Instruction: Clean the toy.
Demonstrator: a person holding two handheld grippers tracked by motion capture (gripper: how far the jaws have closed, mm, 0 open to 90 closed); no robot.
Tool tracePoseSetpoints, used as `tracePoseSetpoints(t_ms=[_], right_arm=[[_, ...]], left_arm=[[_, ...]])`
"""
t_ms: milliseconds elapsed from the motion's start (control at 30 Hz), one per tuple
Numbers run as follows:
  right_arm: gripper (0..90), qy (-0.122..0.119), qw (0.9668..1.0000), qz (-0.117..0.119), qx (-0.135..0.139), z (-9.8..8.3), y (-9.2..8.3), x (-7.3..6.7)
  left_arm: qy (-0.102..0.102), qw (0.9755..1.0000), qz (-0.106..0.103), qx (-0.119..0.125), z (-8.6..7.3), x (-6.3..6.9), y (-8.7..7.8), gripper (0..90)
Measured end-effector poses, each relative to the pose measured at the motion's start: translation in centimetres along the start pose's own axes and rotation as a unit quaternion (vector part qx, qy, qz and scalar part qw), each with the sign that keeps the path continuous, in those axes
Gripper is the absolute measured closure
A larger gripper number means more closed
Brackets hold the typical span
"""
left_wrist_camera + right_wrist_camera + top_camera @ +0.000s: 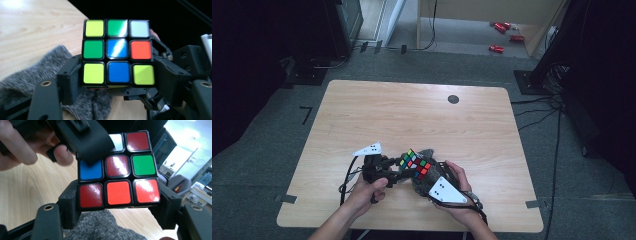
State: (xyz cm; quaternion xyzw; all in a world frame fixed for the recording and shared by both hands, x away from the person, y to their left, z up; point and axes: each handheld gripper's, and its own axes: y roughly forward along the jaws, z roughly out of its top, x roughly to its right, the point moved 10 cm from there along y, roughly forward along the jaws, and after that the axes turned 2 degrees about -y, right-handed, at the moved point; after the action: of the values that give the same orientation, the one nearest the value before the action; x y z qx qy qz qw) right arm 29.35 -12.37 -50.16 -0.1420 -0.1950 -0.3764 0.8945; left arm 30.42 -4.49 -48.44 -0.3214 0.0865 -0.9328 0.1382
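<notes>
A scrambled Rubik's cube [415, 164] is held just above the front of the wooden table [412, 115], over a grey woolly cloth [426, 153]. My left gripper [403, 171] comes in from the left. In the left gripper view the left gripper [117, 80] has its jaws against both sides of the cube [117, 52], at the bottom row. My right gripper [426, 175] comes from the right. In the right gripper view the right gripper [118, 205] clamps the cube's [118, 180] lowest row, and one jaw of the left gripper covers the cube's top-left corner.
The grey cloth [50, 65] lies crumpled on the table under both grippers. A small black disc [453, 99] sits near the far edge. Red items [499, 48] lie on the floor beyond the table. Cables [347, 180] trail off the front left.
</notes>
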Motion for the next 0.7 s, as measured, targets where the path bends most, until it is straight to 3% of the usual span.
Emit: tracePoseSetpoints(t_ms=[67,200,267,333,400,500,633,700], right_arm=[[34.3,0.003,1.0000,-0.004,-0.004,-0.3,-0.1,0.2],[34.4,0.016,0.9997,-0.012,-0.012,-0.7,-0.2,0.9],[34.4,0.026,0.9994,-0.016,-0.014,-0.8,-0.3,1.3],[34.4,0.033,0.9991,-0.021,-0.015,-1.0,-0.5,1.8],[34.4,0.047,0.9984,-0.027,-0.018,-1.2,-0.6,2.2],[34.4,0.073,0.9965,-0.035,-0.020,-1.2,-0.7,2.8],[34.4,0.086,0.9954,-0.038,-0.021,-1.0,-0.9,3.1],[34.4,0.093,0.9946,-0.040,-0.022,-0.9,-1.0,3.2]], left_arm=[[0.003,0.9999,-0.008,0.013,0.4,0.1,-0.4,26.0],[0.031,0.9990,-0.004,0.031,0.9,0.1,-1.2,14.9],[0.043,0.9983,0.015,0.036,1.2,-0.2,-1.5,9.5],[0.053,0.9969,0.048,0.034,1.3,-0.7,-1.6,8.4],[0.072,0.9949,0.066,0.026,0.9,-1.1,-1.4,8.3],[0.099,0.9920,0.076,0.014,0.2,-1.3,-1.0,8.4],[0.126,0.9880,0.089,0.002,-0.5,-1.6,-0.4,8.4],[0.153,0.9811,0.118,0.010,-0.5,-2.2,-0.3,8.4]])
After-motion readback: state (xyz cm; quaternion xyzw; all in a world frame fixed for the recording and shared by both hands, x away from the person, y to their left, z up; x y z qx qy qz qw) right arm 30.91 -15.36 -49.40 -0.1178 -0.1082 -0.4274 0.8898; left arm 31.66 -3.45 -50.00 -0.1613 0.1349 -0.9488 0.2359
